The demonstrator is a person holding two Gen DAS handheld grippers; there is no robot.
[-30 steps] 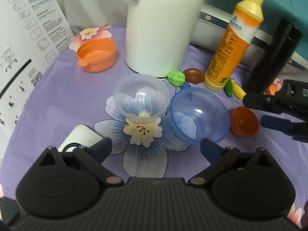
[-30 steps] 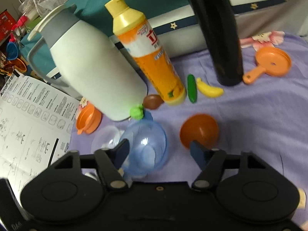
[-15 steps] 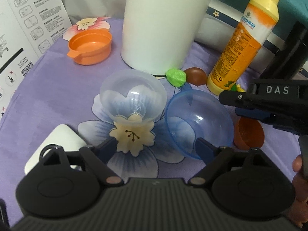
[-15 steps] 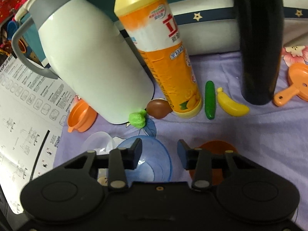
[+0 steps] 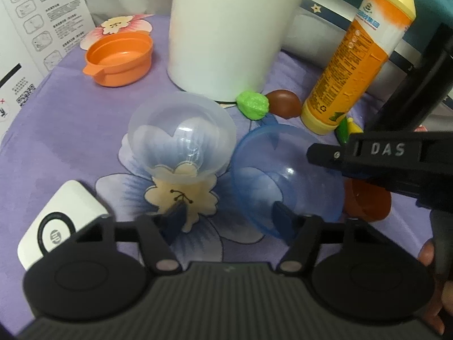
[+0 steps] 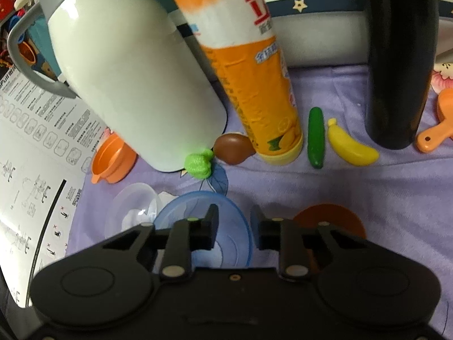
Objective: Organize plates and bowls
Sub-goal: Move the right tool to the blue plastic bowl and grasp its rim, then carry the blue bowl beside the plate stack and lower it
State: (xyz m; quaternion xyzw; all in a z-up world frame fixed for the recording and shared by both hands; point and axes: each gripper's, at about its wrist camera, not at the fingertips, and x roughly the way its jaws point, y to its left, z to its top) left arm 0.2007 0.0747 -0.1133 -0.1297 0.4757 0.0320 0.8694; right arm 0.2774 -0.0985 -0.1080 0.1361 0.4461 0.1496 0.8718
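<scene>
A clear bowl [image 5: 181,138] and a blue bowl [image 5: 286,178] sit side by side on the purple flowered cloth. A small dark-orange bowl [image 5: 368,201] lies just right of the blue one. My left gripper [image 5: 230,218] is low at the blue bowl's near-left rim. Its jaws are closing, one fingertip over the flower print and the other showing through the blue wall, with a wide gap still left. My right gripper [image 6: 234,226] straddles the blue bowl's [image 6: 203,226] right rim, one finger inside, one outside. Its jaws are closing too, and a gap still shows between the pads.
Behind the bowls stand a white jug [image 5: 226,34], an orange bottle [image 5: 356,65] and a black flask [image 6: 396,62]. Toy food lies at their feet: a green lump [image 5: 252,104], a brown piece [image 5: 284,104], a cucumber [image 6: 315,138] and a banana [image 6: 351,147]. An orange pot [image 5: 121,55] and a white device [image 5: 59,223] are at the left.
Both grippers have come lower and nearer to the bowls, and both pairs of jaws have narrowed. The right gripper has moved in over the blue bowl's right rim.
</scene>
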